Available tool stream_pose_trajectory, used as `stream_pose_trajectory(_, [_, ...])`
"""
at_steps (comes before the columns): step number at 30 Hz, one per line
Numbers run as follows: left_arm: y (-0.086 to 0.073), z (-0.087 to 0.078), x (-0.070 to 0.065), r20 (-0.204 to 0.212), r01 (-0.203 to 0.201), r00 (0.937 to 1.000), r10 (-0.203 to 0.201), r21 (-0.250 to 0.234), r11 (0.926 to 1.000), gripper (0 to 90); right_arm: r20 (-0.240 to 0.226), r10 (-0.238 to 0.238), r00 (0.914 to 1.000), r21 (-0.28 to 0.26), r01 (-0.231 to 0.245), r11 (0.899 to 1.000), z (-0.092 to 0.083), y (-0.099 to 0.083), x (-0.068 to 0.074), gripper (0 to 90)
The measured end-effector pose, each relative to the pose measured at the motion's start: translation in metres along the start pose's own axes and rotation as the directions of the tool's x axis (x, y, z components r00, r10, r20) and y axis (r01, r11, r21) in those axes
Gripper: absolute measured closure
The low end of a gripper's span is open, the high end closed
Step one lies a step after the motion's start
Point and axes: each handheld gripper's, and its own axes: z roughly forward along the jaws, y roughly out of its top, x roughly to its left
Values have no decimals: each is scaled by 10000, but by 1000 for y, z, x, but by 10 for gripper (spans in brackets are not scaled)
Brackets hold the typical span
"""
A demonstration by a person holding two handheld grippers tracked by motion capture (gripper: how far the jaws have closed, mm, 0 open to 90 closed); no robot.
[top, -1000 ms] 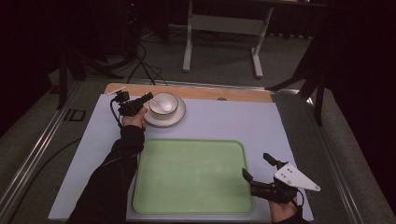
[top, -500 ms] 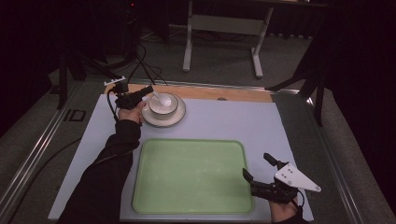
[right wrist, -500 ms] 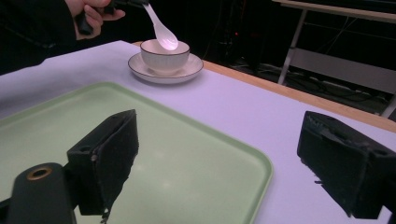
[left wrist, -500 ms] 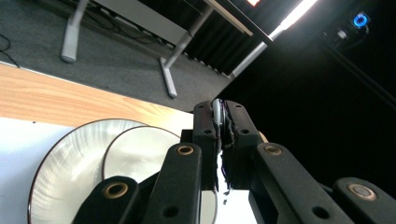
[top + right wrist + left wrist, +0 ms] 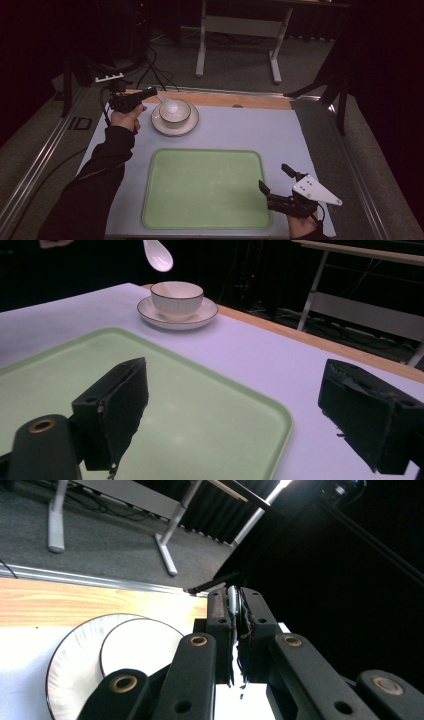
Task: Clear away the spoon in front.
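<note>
Left hand-held gripper (image 5: 150,92) clamped on spoon (image 5: 168,103) above bowl (image 5: 175,112), right hand-held gripper (image 5: 276,183) wide open, empty; next probably spoon onto tray (image 5: 205,189).

Dim room with black surroundings, worktop (image 5: 240,127) lit from above, soft glare on the green tray (image 5: 210,405), overexposed white in the left gripper view, slightly soft, grainy pictures

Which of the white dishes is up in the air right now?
The spoon, held by the left gripper above the bowl. Bowl and saucer rest on the table.
</note>
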Motion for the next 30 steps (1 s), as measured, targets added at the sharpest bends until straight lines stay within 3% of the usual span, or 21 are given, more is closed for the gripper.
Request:
stream_pose_trajectory(12, [1,-27,-27,841,-778,9940,696,993,9920,850,18,-62,10000,0,62,10000,1,0,1,125])
stream_pose_trajectory(21, [-9,-42,-47,1624,-1457,9798,1165,1811,9726,849,-1,-92,10000,25,92,10000,1,0,2,125])
stream_pose_trajectory(30, [-23,-44,-49,2547,-2191,9548,1533,2544,9420,849,7,-71,10000,79,71,9999,2,0,2,125])
